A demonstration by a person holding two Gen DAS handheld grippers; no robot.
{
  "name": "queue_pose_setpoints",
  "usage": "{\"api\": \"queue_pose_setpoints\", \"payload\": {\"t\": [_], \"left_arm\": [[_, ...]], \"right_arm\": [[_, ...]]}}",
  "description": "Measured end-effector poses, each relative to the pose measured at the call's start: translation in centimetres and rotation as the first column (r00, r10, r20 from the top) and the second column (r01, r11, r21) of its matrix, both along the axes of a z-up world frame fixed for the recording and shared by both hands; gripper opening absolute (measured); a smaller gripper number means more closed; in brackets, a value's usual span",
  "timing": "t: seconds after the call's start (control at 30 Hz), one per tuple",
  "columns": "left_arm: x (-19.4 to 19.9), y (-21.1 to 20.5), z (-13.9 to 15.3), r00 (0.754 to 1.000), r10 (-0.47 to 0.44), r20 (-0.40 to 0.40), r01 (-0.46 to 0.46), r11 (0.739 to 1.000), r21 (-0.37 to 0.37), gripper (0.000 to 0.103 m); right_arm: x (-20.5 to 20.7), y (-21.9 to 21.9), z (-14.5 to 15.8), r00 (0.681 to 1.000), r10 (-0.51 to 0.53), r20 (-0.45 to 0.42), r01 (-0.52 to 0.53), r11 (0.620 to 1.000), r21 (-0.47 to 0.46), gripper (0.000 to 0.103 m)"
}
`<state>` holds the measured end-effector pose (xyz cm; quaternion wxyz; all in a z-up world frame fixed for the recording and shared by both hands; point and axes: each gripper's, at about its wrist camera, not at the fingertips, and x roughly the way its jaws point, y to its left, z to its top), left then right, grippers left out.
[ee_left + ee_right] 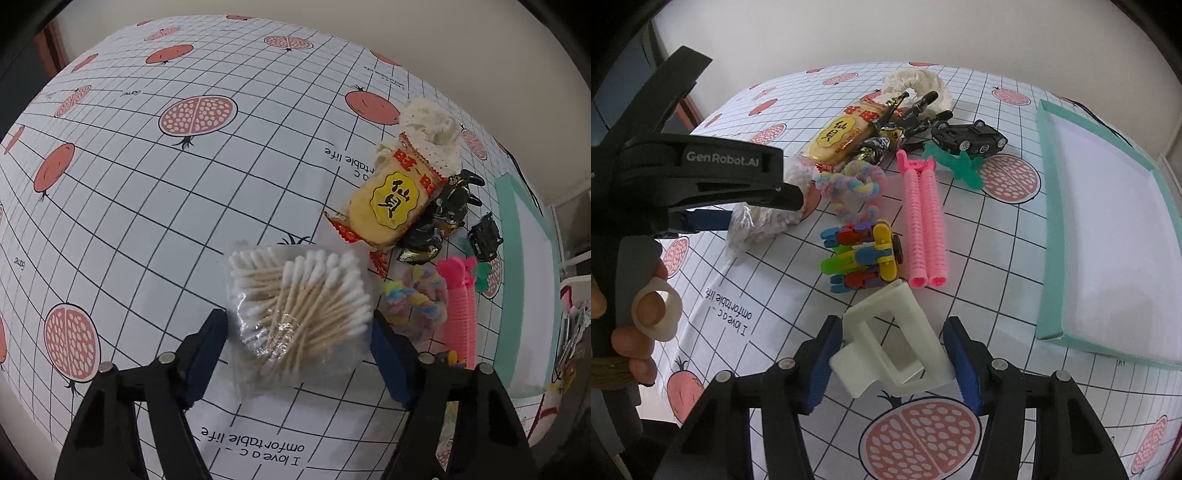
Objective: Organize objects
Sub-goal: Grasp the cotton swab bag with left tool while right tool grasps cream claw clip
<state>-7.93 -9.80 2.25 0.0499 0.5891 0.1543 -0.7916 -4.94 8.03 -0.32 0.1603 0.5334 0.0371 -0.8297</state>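
- Pomegranate-print grid cloth (155,206) covers the table, with a pale wall behind.
- Left wrist view: the left gripper (299,354) has its fingers spread either side of a clear bag of cotton swabs (299,314); the blue pads sit just beside the bag's edges, and I cannot tell whether they touch it.
- Beyond the bag to the right lies a yellow snack pack (391,206), touching a cream lace scrunchie (432,136) at the far end and dark foil candies (432,229) on its right.
- Nearer on the right are a pastel scrunchie (413,306), a pink tube toy (460,314) and a small black clip (485,238); a teal-rimmed tray (504,229) runs along the right edge.
- Right wrist view: the right gripper (894,362) has its fingers spread around a white hair claw (897,339) lying on the cloth; whether the pads touch it I cannot tell.
- Just beyond the claw sits a block toy (864,254), with the pink tubes beside it on the right.
- Farther off, a black toy car (967,138) rests against a green plastic piece (960,166).
- At the left a hand (624,306) holds the other gripper over the swab bag; the tray lies empty at the right.
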Motion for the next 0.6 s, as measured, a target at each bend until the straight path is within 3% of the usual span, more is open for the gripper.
{"api": "queue_pose_setpoints", "payload": {"t": [0.3,0.6], "left_arm": [[1.5,-0.2,0.4,1.000,0.012,-0.010,-0.012,1.000,-0.003,0.061],[3.4,-0.6,0.8,0.999,0.038,-0.004,-0.038,0.999,0.034,0.058]], "right_arm": [[-0.2,-0.5,0.1,1.000,-0.022,0.016,0.022,1.000,-0.015,0.060],[0.4,-0.5,0.9,0.999,-0.039,0.019,0.039,0.999,-0.016,0.060]]}}
